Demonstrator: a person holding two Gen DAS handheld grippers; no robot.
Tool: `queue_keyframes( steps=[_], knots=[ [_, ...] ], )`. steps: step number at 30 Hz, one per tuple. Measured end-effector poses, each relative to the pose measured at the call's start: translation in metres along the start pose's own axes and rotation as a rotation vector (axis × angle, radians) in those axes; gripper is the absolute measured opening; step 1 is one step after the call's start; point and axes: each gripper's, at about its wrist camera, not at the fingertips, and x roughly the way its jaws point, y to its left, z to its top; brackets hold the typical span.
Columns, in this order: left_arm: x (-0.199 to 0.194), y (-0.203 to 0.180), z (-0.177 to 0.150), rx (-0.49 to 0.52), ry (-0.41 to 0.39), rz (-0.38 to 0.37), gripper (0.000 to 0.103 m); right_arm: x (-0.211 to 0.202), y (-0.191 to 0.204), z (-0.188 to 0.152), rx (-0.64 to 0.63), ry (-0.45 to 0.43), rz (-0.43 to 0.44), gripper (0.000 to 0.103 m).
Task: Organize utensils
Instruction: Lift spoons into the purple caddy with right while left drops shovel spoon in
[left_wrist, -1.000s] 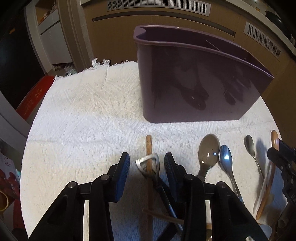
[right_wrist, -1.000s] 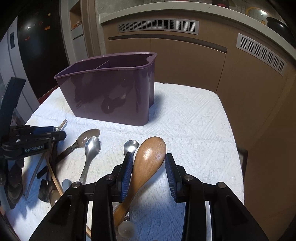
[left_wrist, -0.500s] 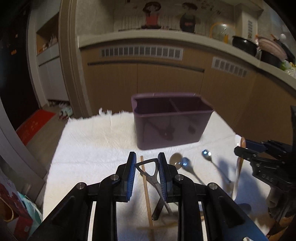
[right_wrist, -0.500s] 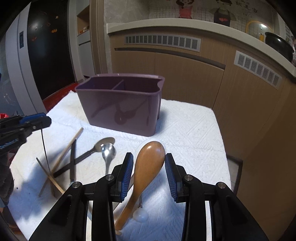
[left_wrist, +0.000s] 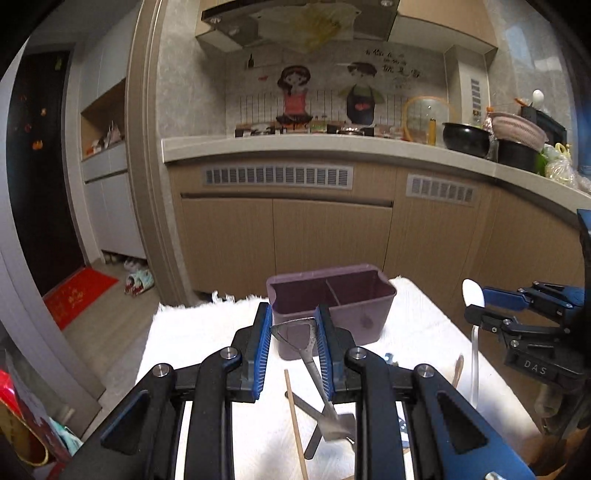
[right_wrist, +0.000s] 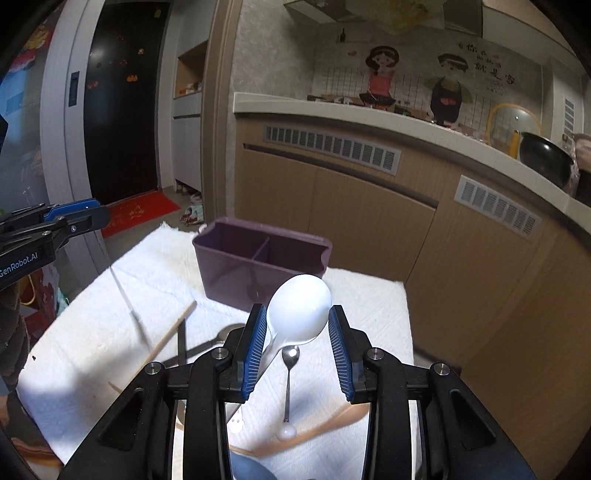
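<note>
A purple two-compartment utensil holder (left_wrist: 330, 306) (right_wrist: 258, 262) stands on the white cloth. My left gripper (left_wrist: 293, 345) is shut on a metal peeler (left_wrist: 301, 339), lifted above the table, in front of the holder. My right gripper (right_wrist: 297, 332) is shut on a white plastic spoon (right_wrist: 299, 314), raised above the table; it also shows in the left wrist view (left_wrist: 474, 299). On the cloth lie a wooden spoon (right_wrist: 325, 428), a small metal spoon (right_wrist: 290, 369), chopsticks (right_wrist: 170, 336) and dark-handled utensils (right_wrist: 181, 343).
The table's white towel (right_wrist: 369, 306) ends at the right edge near brown cabinets (right_wrist: 369, 214). A kitchen counter (left_wrist: 332, 144) with pots runs behind. A red mat (left_wrist: 77, 295) and doorway lie to the left.
Both grippers rose well above the table. The left one carried the peeler up. The right one now holds a white spoon; the wooden spoon lies on the cloth.
</note>
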Motion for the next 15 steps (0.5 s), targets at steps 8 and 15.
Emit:
queue_keyframes(
  steps=[8, 15],
  knots=[
    [-0.009, -0.006, 0.031, 0.038, -0.070, 0.023, 0.021, -0.009, -0.003, 0.027, -0.026, -0.063, -0.034, 0.033],
    [0.014, -0.011, 0.086, 0.100, -0.160, 0.076, 0.021, 0.006, -0.008, 0.083, -0.094, -0.202, -0.132, 0.032]
  ],
)
